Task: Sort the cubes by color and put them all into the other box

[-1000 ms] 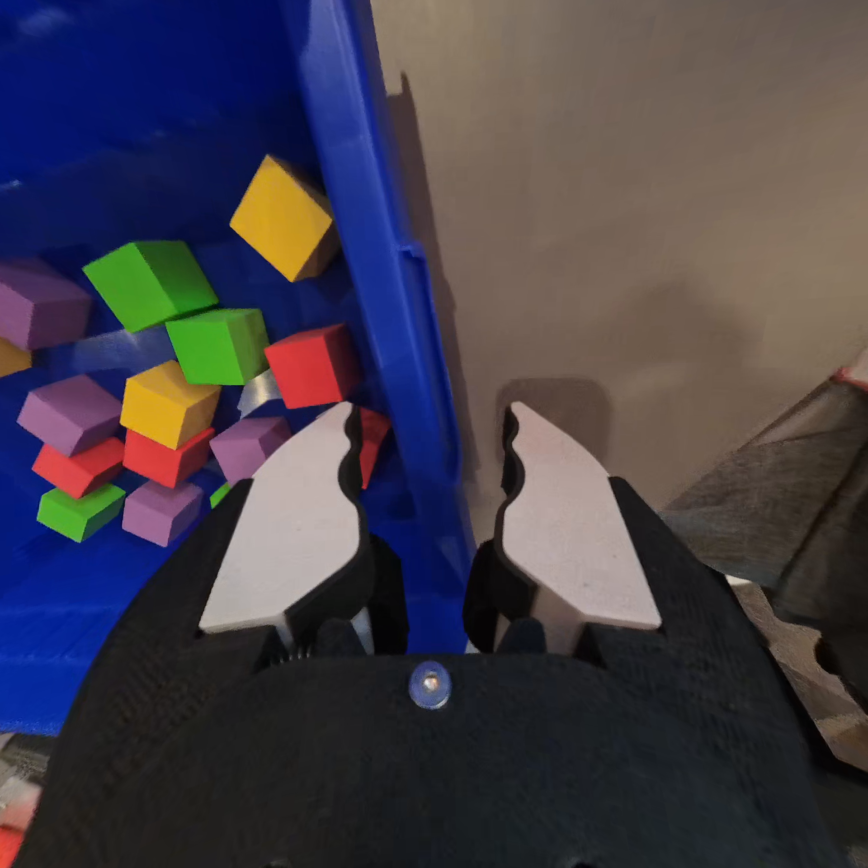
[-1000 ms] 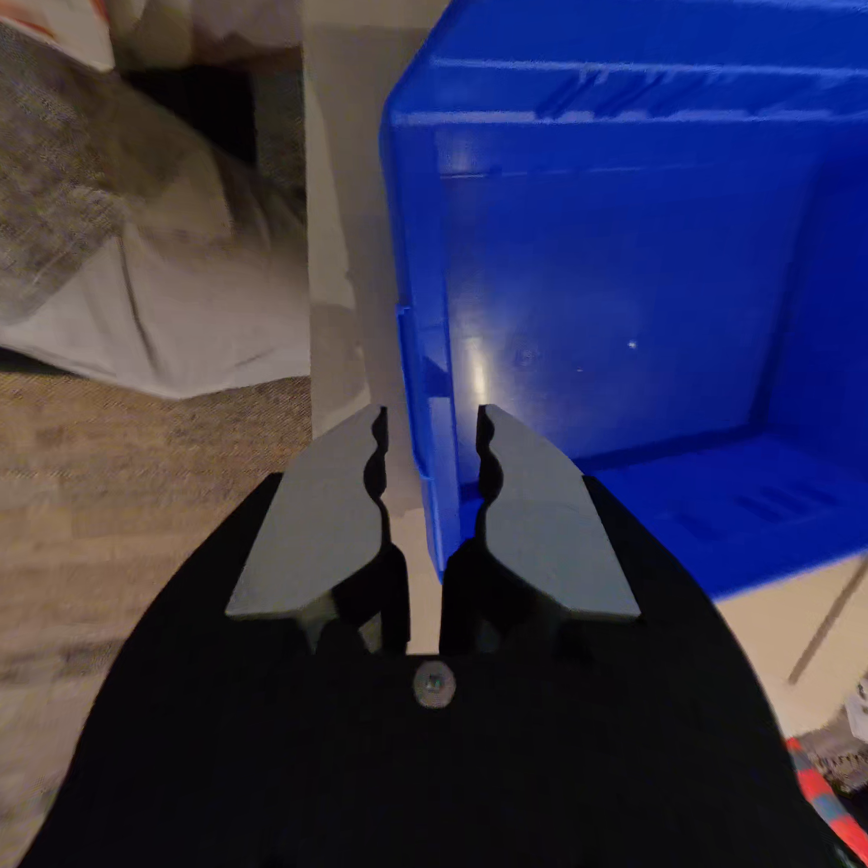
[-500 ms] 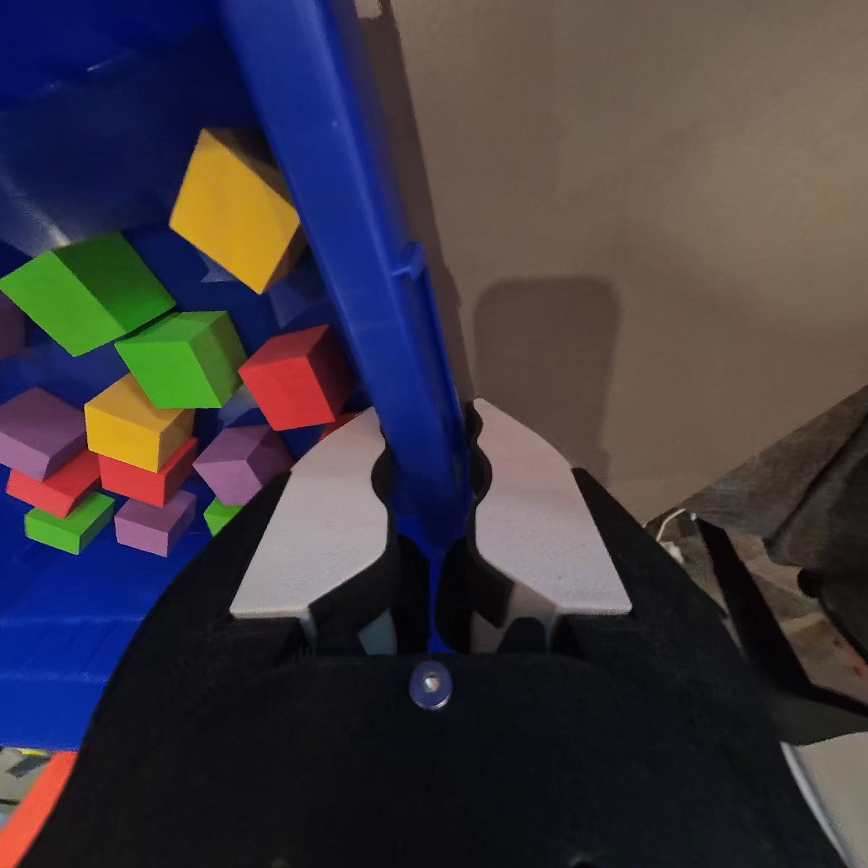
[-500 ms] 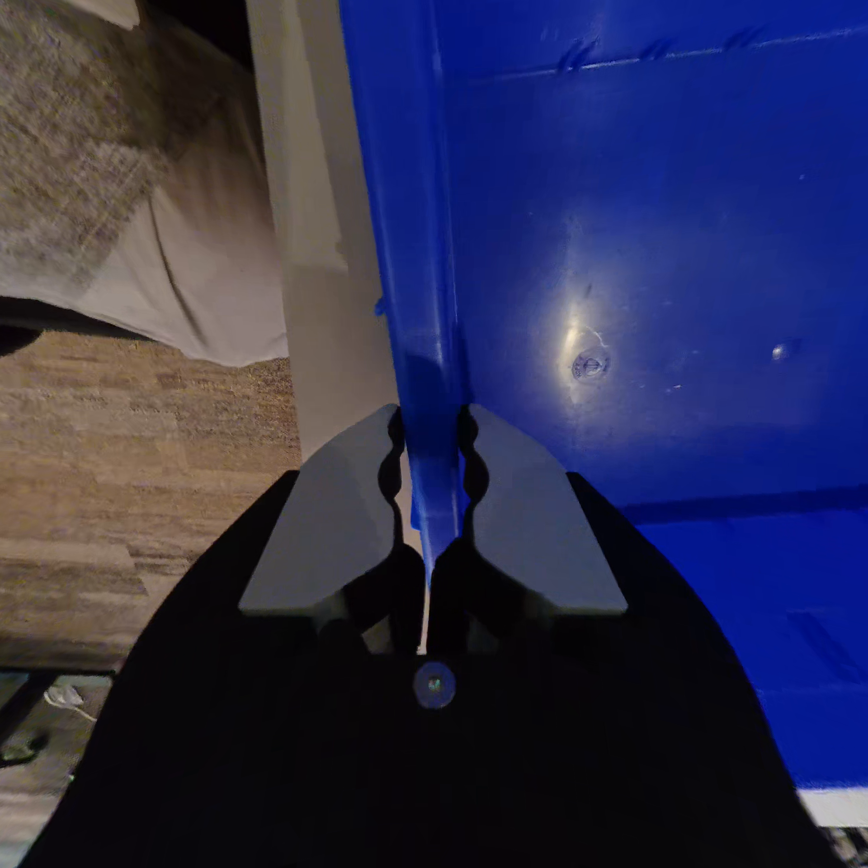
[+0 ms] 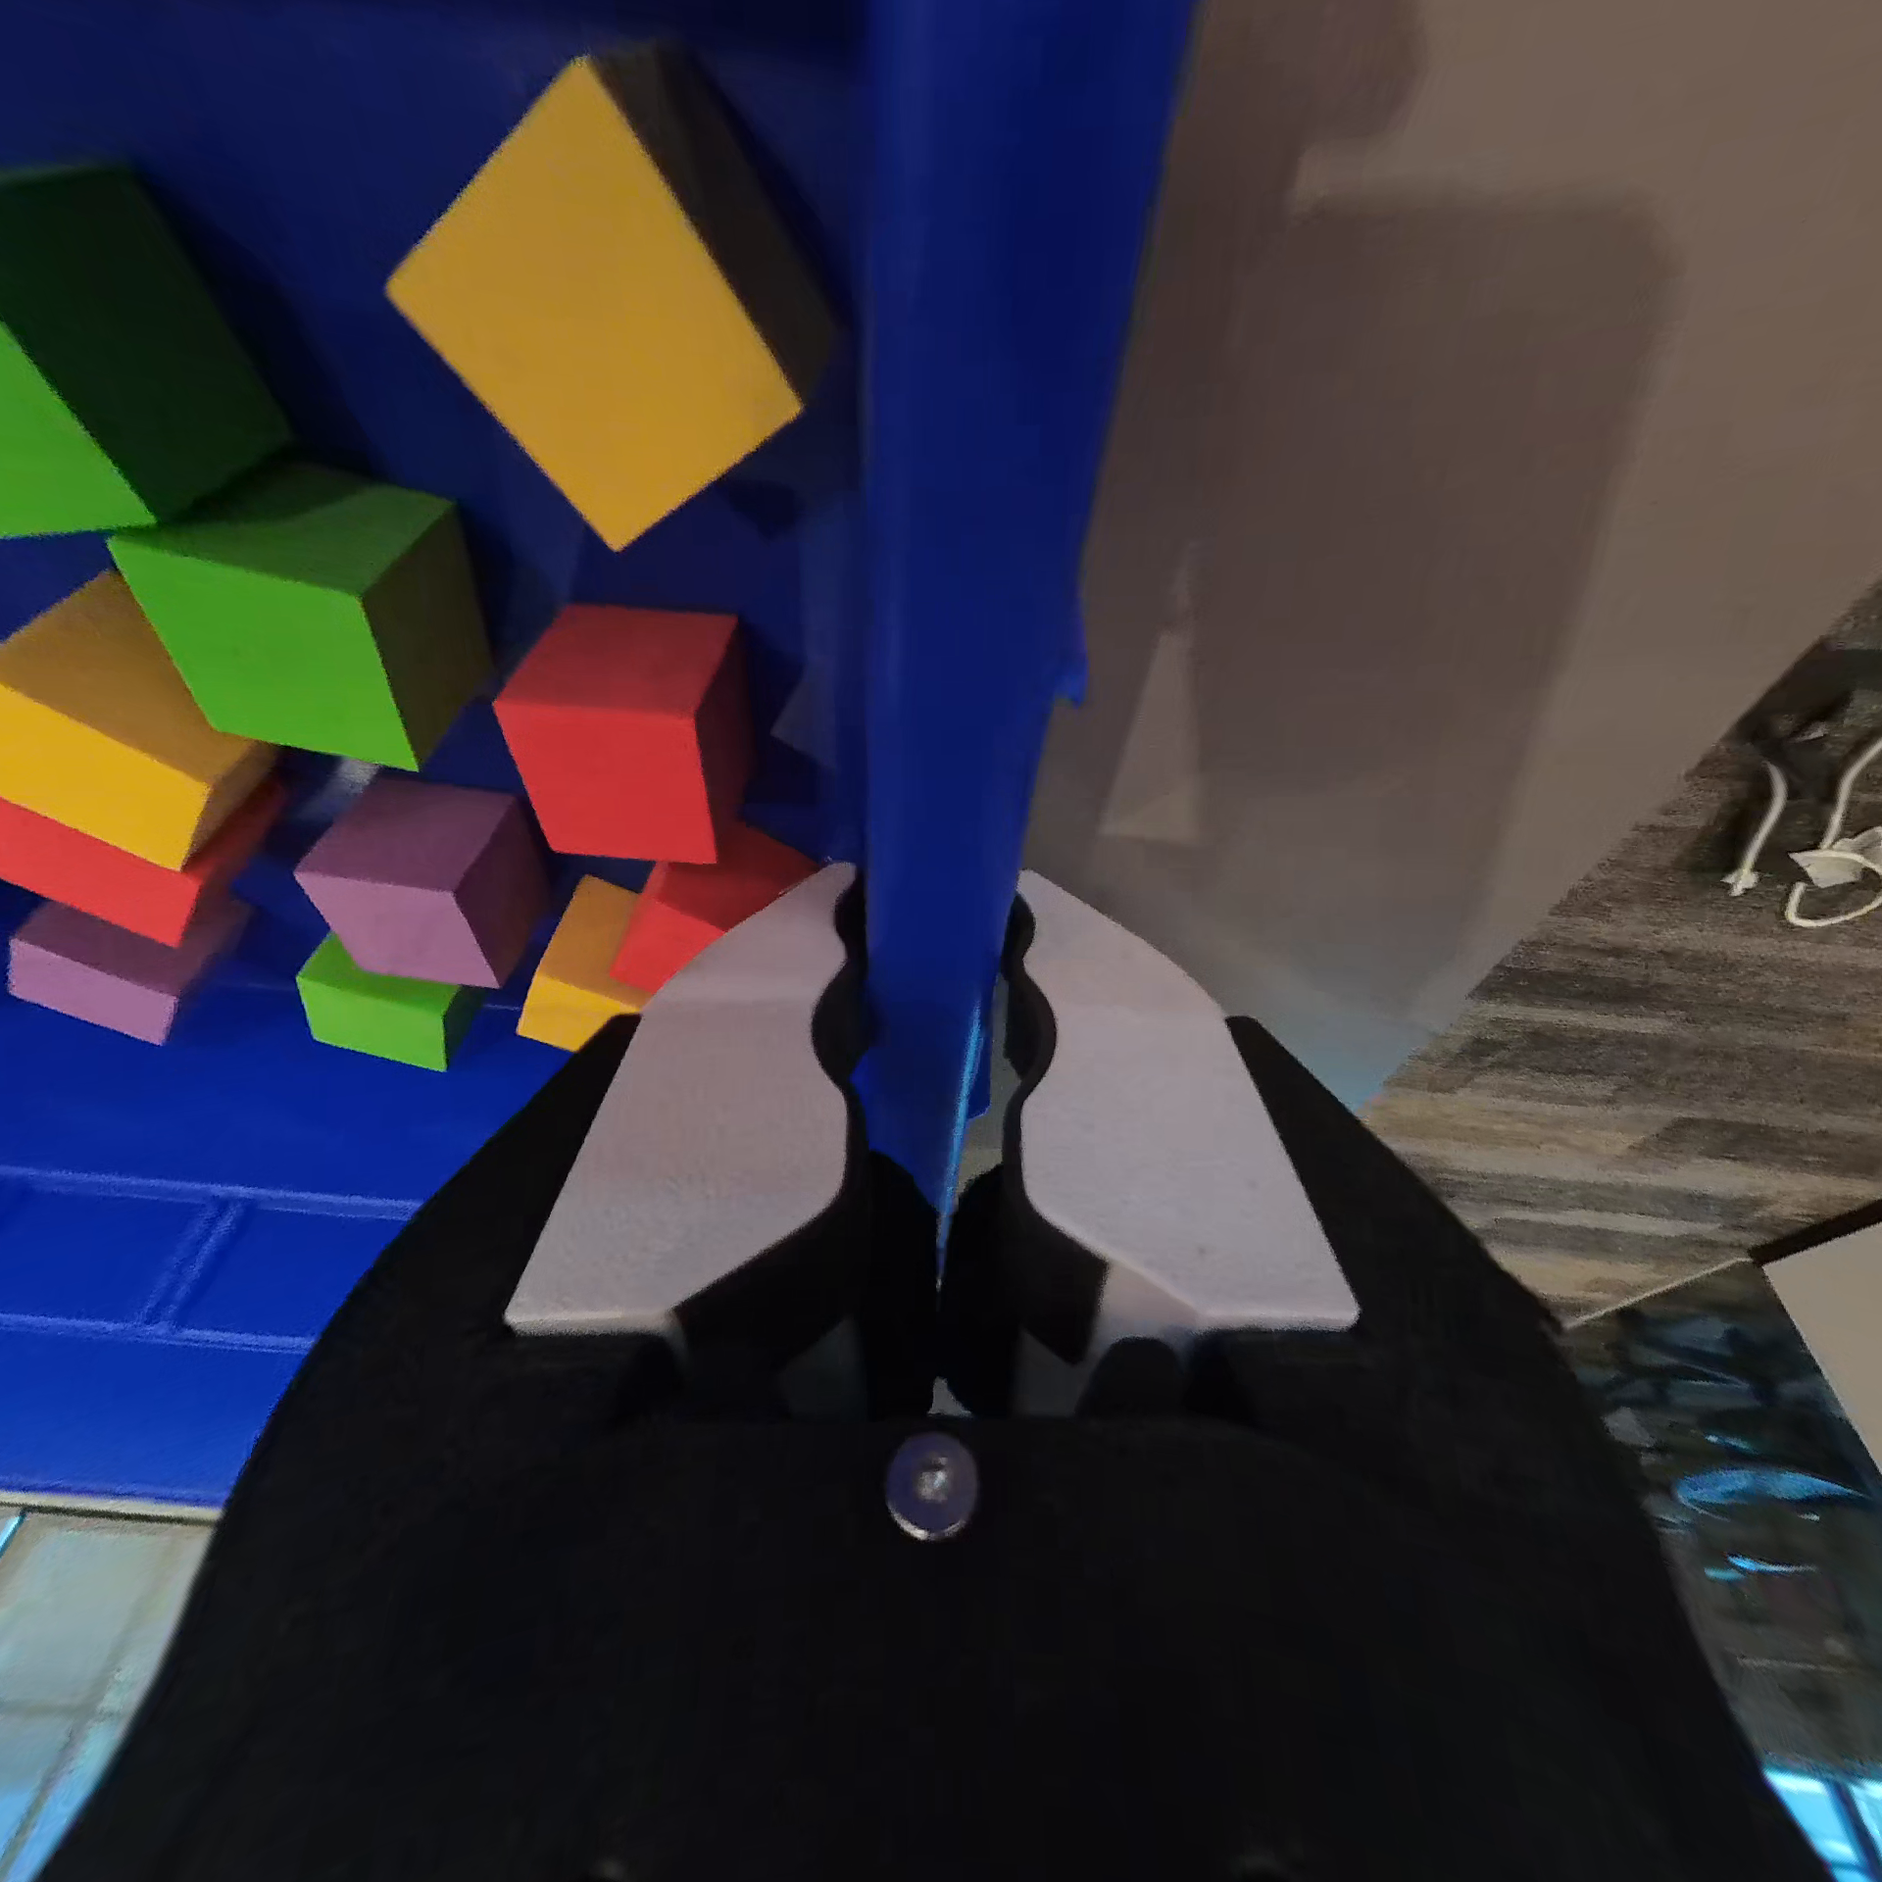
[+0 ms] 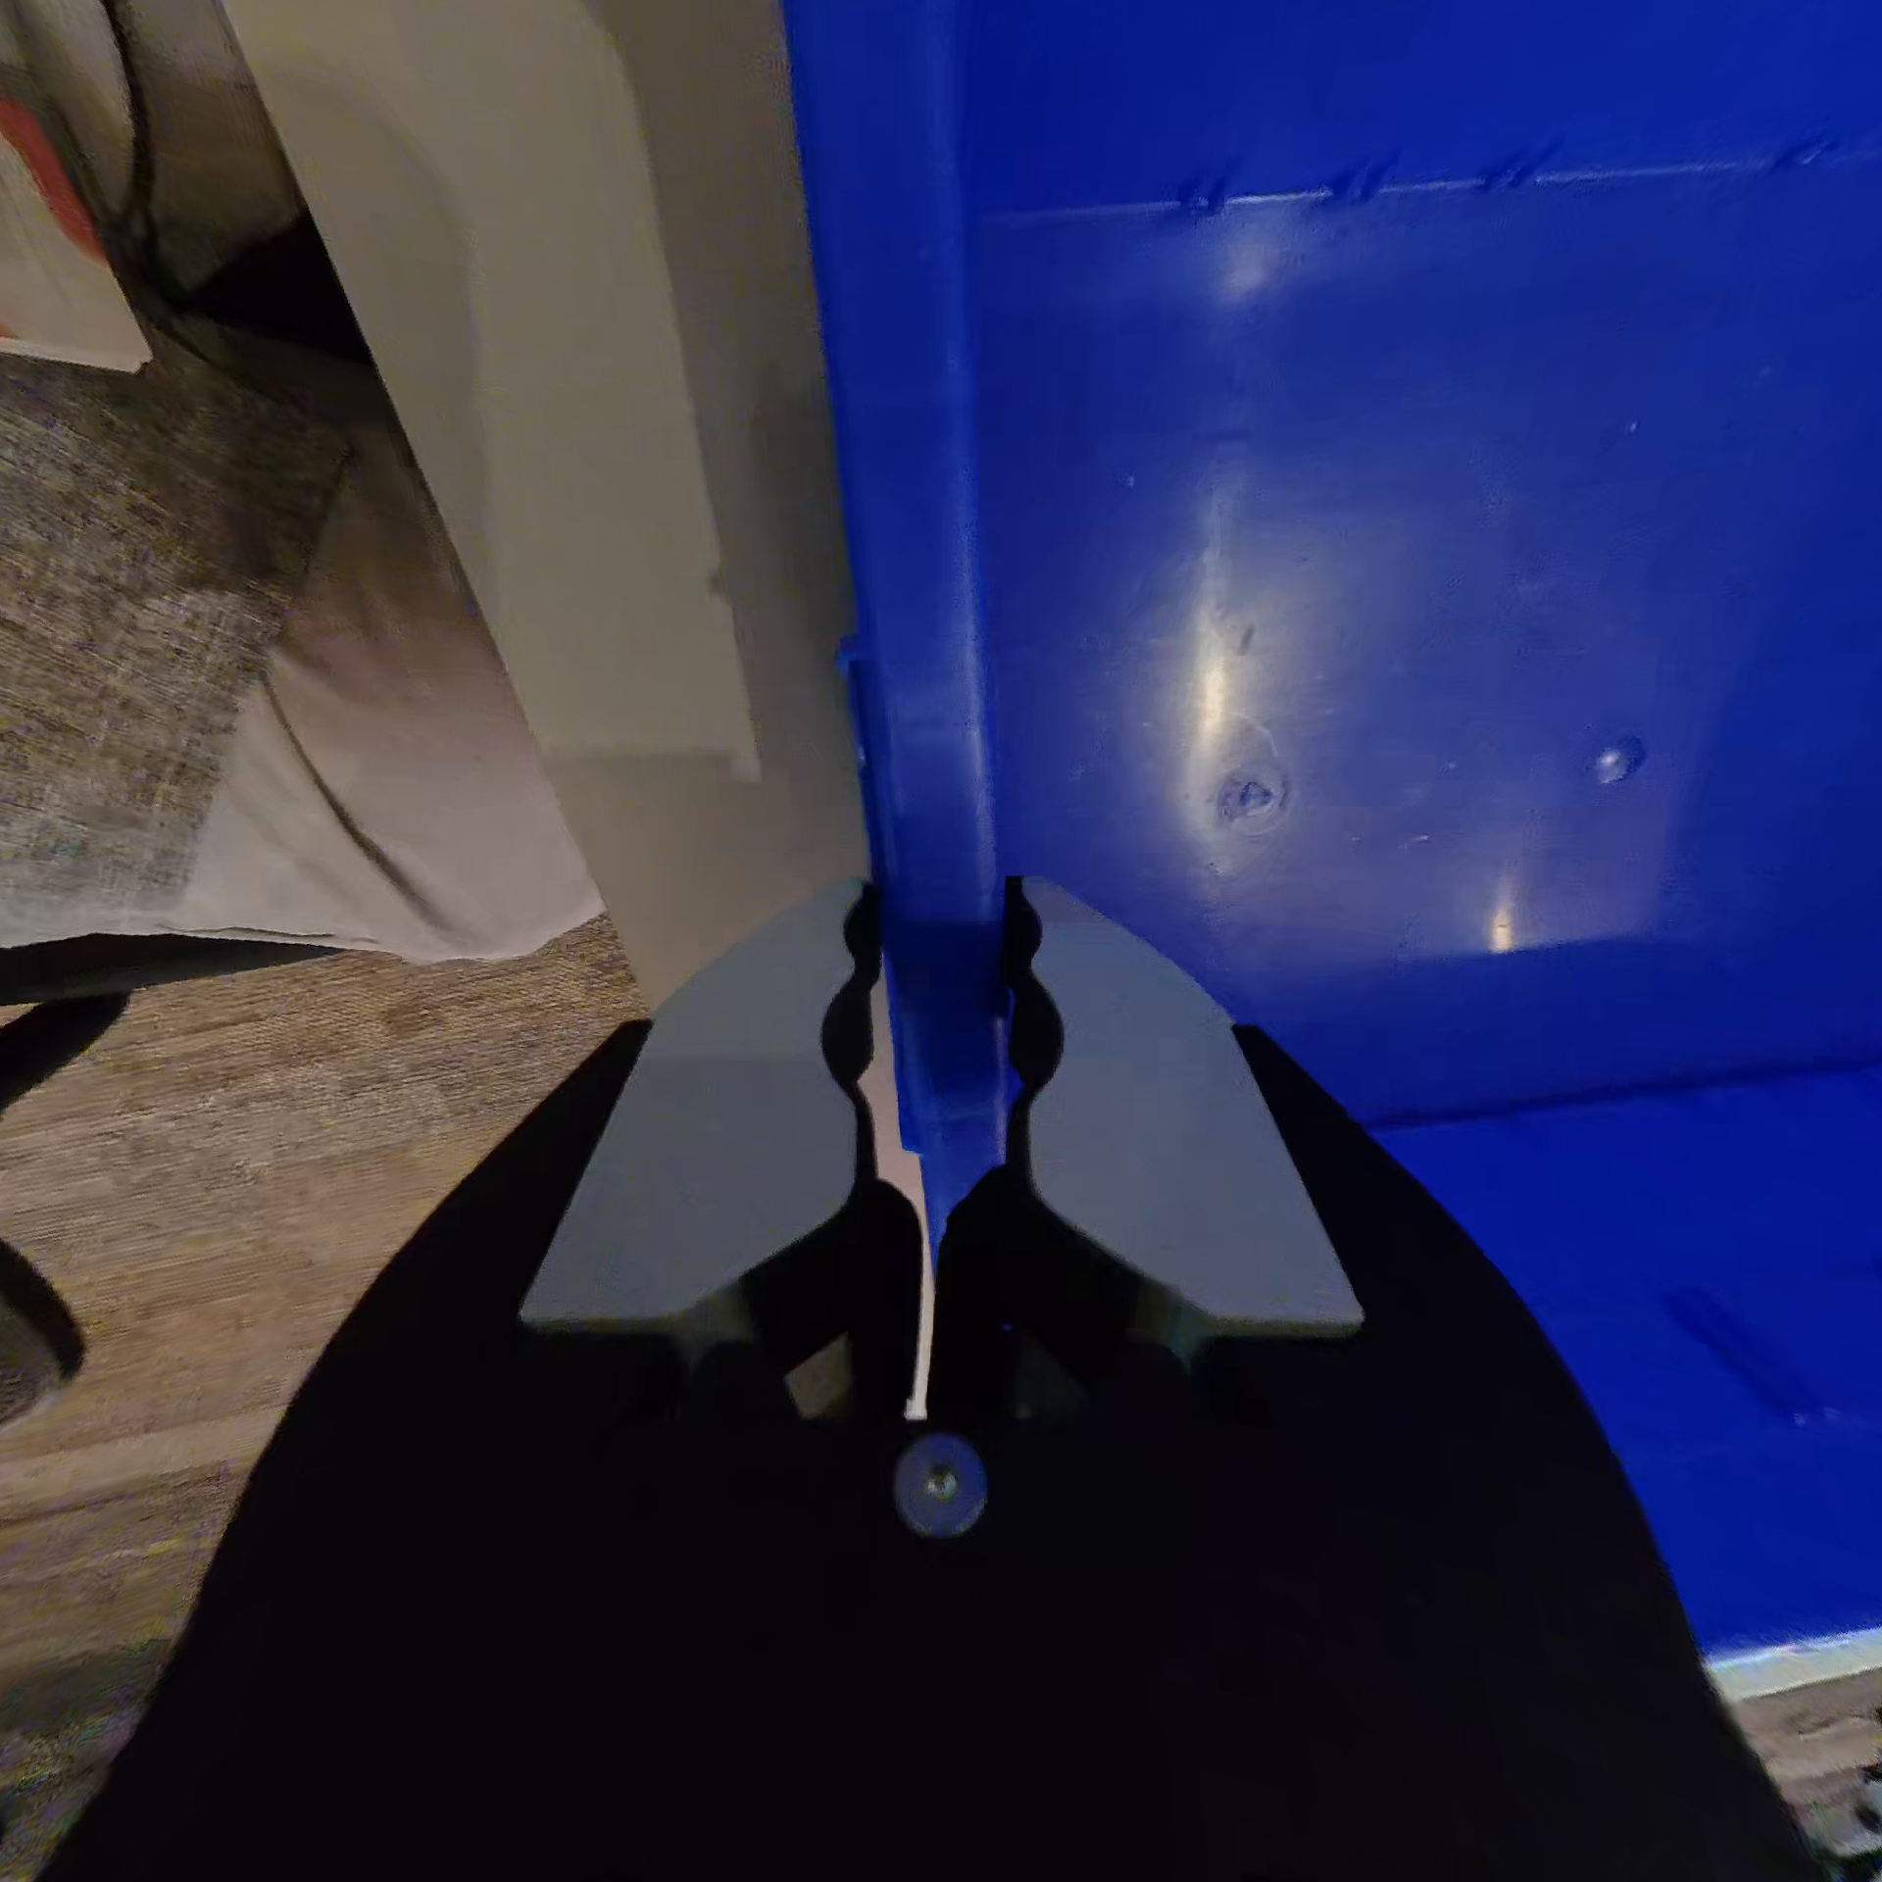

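While both grippers clamp the bin's rim, left gripper and right gripper, blocks lie at ten o'clock.

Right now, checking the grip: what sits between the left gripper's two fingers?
In the left wrist view, the blue bin wall sits between the left gripper fingers, pinched.

A home: wood-look floor; draped fabric; loose cable.

We see dim, warm indoor light; glare spots on the blue bin wall at three o'clock; edges blurred and stretched.
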`<state>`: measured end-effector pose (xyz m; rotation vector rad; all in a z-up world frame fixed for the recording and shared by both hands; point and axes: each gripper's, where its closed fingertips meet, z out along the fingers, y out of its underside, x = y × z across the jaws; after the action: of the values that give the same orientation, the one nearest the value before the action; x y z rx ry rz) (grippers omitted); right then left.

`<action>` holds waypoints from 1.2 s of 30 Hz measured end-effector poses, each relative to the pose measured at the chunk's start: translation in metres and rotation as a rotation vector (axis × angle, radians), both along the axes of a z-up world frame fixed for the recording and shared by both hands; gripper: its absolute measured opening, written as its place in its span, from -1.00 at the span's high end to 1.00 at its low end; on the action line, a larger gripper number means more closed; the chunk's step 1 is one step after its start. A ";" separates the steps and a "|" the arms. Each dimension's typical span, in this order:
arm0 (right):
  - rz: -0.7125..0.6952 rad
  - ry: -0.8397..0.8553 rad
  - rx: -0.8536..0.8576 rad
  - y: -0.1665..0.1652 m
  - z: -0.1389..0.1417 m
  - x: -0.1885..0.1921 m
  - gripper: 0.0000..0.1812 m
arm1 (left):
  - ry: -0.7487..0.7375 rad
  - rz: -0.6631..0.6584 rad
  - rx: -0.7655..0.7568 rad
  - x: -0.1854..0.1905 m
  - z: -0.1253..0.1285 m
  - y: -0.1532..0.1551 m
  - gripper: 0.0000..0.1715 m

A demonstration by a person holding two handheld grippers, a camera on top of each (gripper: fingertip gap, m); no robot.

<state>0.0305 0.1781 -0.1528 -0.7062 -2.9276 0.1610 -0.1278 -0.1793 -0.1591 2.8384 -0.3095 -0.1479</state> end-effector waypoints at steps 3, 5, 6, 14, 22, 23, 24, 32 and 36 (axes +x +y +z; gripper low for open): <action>0.055 0.019 0.021 0.002 0.000 -0.001 0.75 | 0.000 0.028 0.002 0.012 0.000 -0.003 0.71; 0.091 0.038 0.023 0.006 0.000 -0.005 0.75 | 0.009 0.034 0.006 0.018 0.000 -0.002 0.71; 0.080 0.032 0.015 0.009 0.000 -0.008 0.75 | 0.006 0.033 0.015 0.020 0.000 -0.001 0.71; 0.090 0.046 0.010 0.026 0.000 -0.036 0.75 | 0.002 0.001 0.081 0.014 -0.001 0.006 0.71; 0.096 0.052 0.002 0.030 0.000 -0.042 0.74 | -0.064 -0.070 0.042 0.005 0.000 0.012 0.71; 0.101 0.059 -0.002 0.030 0.000 -0.042 0.74 | -0.061 -0.077 0.011 0.005 0.000 0.009 0.71; 0.105 0.058 -0.003 0.031 0.000 -0.042 0.74 | -0.046 -0.095 -0.031 0.003 0.001 0.004 0.71; 0.131 0.000 0.052 0.033 -0.001 -0.036 0.75 | -0.031 -0.137 -0.069 0.004 0.001 -0.005 0.71; 0.108 -0.006 0.059 0.033 -0.001 -0.036 0.75 | -0.043 -0.086 -0.041 0.005 0.001 -0.005 0.71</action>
<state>-0.0057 0.2108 -0.1534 -0.5421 -2.9632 0.0830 -0.1227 -0.1846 -0.1584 2.7917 -0.4393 -0.0976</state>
